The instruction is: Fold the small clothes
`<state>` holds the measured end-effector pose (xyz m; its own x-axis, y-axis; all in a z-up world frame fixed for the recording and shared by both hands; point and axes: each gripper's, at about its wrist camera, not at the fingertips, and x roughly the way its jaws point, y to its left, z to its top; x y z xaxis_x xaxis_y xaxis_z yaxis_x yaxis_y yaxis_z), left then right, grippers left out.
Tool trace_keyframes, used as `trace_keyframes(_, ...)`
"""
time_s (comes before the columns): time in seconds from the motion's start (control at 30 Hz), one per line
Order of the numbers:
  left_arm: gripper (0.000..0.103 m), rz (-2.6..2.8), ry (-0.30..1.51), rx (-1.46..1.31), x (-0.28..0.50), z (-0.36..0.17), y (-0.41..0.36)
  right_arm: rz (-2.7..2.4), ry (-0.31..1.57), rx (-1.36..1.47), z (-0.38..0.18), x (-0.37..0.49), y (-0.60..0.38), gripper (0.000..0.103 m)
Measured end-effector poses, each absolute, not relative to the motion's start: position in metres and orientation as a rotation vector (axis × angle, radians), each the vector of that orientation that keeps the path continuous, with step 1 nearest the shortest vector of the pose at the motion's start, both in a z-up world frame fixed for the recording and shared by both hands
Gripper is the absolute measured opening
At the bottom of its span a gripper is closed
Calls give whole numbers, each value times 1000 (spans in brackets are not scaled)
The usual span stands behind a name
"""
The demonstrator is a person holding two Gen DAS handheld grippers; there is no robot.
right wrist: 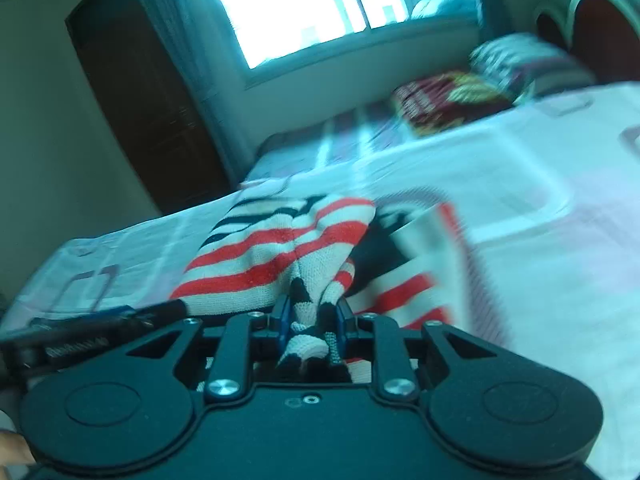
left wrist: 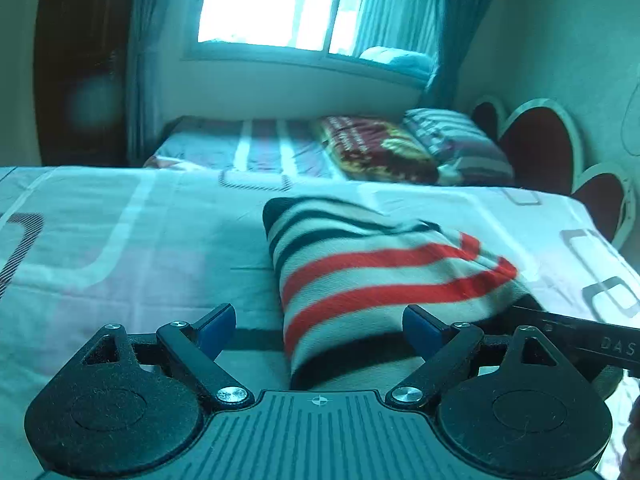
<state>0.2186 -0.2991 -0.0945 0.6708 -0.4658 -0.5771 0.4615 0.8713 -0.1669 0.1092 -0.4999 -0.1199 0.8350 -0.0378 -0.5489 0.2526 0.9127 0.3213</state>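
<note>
A small knit garment with red, black and white stripes [left wrist: 372,276] lies bunched on the pale bed sheet [left wrist: 120,248]. My left gripper [left wrist: 320,328] is open, its blue-padded fingers on either side of the garment's near end, not closed on it. In the right wrist view my right gripper [right wrist: 312,316] is shut on a gathered fold of the striped garment [right wrist: 280,248] and holds it raised off the sheet [right wrist: 520,216]. The right gripper's finger shows at the right edge of the left wrist view [left wrist: 580,336]. The left gripper shows at the left of the right wrist view [right wrist: 100,320].
A second bed with a striped cover [left wrist: 256,144] stands behind, with a dark red pillow [left wrist: 376,148] and a striped pillow [left wrist: 456,140]. A window with curtains [left wrist: 304,4] is on the far wall. A dark wooden door [right wrist: 144,92] is at the left.
</note>
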Motion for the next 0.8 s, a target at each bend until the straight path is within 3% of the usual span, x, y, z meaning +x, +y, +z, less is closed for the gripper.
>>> trace_keyframes(0.23,90,-565,775,70,210,-135,-333,-238,678,365,-163,101,-522,22)
trace_keyframes(0.47,90,-517,700,69,203,-120,-331,-216,596,322,-139,109,-519,21)
trace_keyframes(0.57,90,-529,765,98,206,-133,-335,-235,688,341,-158,110,-527,25)
trace_keyframes(0.63,99,-512,753,106,205,-134,-336,-251,672,365,-158,103,-530,36)
trace_keyframes(0.8,99,-504,757,83,203,-124,-330,-264,612,396,-130,77,-528,37)
